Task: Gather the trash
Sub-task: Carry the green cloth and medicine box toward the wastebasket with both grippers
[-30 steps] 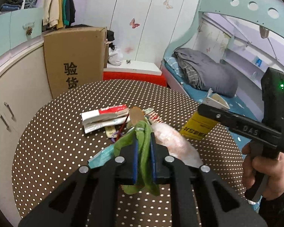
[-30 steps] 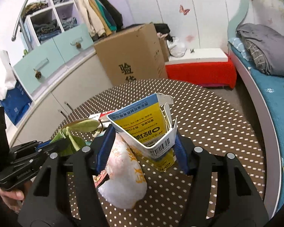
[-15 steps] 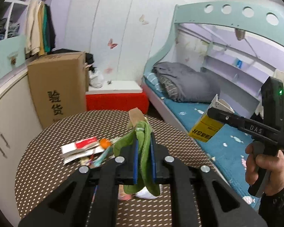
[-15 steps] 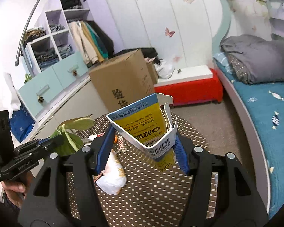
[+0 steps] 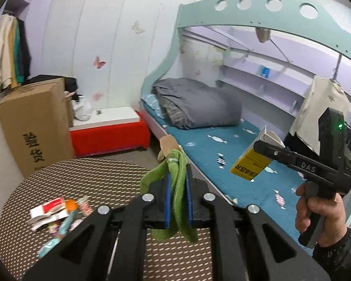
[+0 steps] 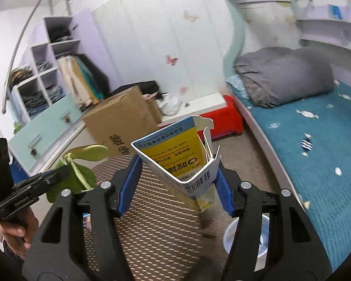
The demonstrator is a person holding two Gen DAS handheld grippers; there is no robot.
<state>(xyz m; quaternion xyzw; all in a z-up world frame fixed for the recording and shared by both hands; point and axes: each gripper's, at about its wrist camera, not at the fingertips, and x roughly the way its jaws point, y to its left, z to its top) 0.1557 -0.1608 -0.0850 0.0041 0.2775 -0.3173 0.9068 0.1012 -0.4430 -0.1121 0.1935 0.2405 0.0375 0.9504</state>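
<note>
Bedroom clutter frames the work: a round brown table with a white dot pattern [image 5: 86,178] stands between a tall cardboard box with black characters [image 5: 32,128] and a bunk bed with a teal quilt [image 5: 243,164]. On the left gripper [image 5: 177,196] the blue pads are pressed together, pinching a limp green leaf with a tan stub at its top [image 5: 175,175], which hangs clear above the table. Seen from the other side, the same leaf [image 6: 82,164] sticks out past the black fingers. The right gripper [image 6: 175,182] stands partly spread, its blue pads [image 6: 128,182] clamping the flattened sides of an opened yellow, blue and white carton with a barcode [image 6: 180,159]; from the left wrist camera this carton [image 5: 252,164] hangs in the air over the bed's edge, carried by a bare hand [image 5: 316,208]. Just below the right gripper, beside the table, the rim of a pale round bin [image 6: 248,236] shows on the floor, and it looks like the likely drop point. Judging by this, two pieces are picked up but not yet binned. Left on the table is a small heap: a red and white flat packet [image 5: 50,207], something orange [image 5: 71,205] and teal wrappers [image 5: 56,241], so several trips appear to remain.
</note>
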